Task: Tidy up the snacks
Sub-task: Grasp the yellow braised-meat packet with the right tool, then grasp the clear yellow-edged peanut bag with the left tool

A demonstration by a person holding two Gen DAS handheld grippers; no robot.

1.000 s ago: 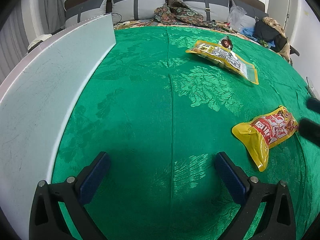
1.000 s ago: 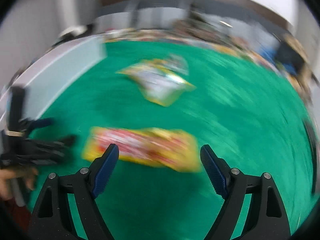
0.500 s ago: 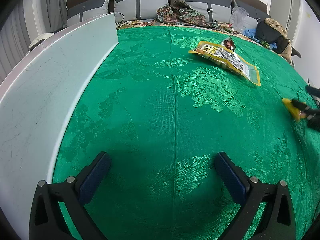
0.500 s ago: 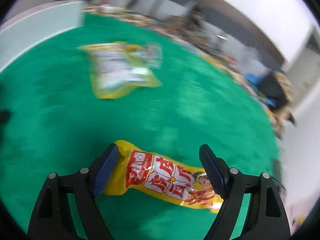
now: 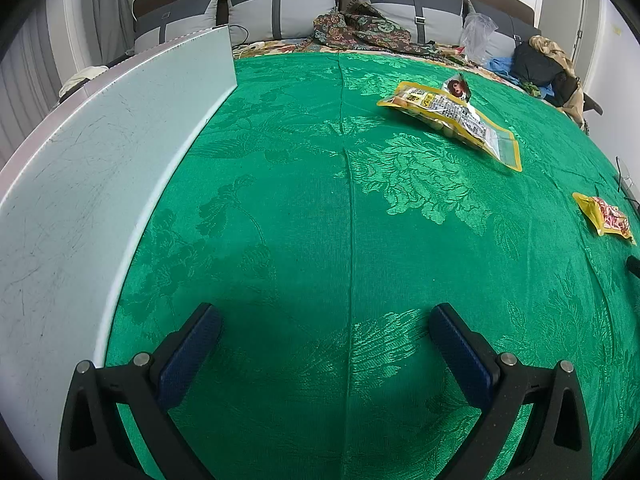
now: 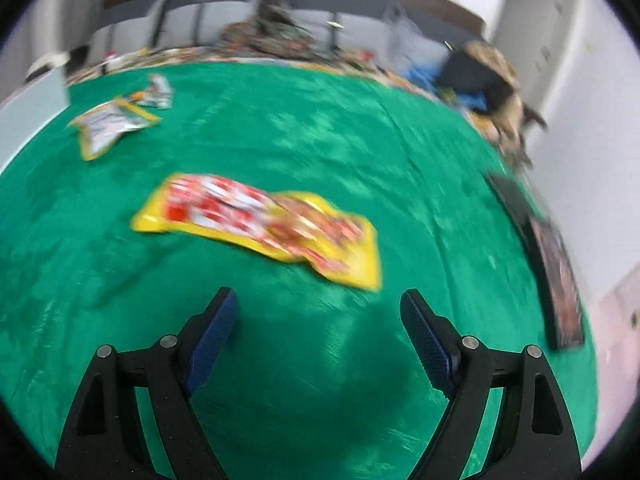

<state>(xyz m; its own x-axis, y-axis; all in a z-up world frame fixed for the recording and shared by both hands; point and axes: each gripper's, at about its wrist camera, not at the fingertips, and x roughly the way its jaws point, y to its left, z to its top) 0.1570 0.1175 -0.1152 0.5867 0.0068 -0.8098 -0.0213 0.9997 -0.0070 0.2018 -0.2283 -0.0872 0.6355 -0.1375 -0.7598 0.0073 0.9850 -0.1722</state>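
Observation:
A yellow and red snack bag lies flat on the green cloth just beyond my right gripper, which is open and empty. The same bag shows at the far right of the left wrist view. A yellow snack bag with a clear end lies farther back, with a small packet beside it; both show blurred in the right wrist view. My left gripper is open and empty over bare cloth.
A white board stands along the left edge of the green cloth. Pillows, clothes and bags lie at the back. A dark flat box lies at the right edge.
The right gripper carried the yellow and red bag to the right, let go of it, and drew back; the bag now lies on the cloth. The left gripper has barely moved.

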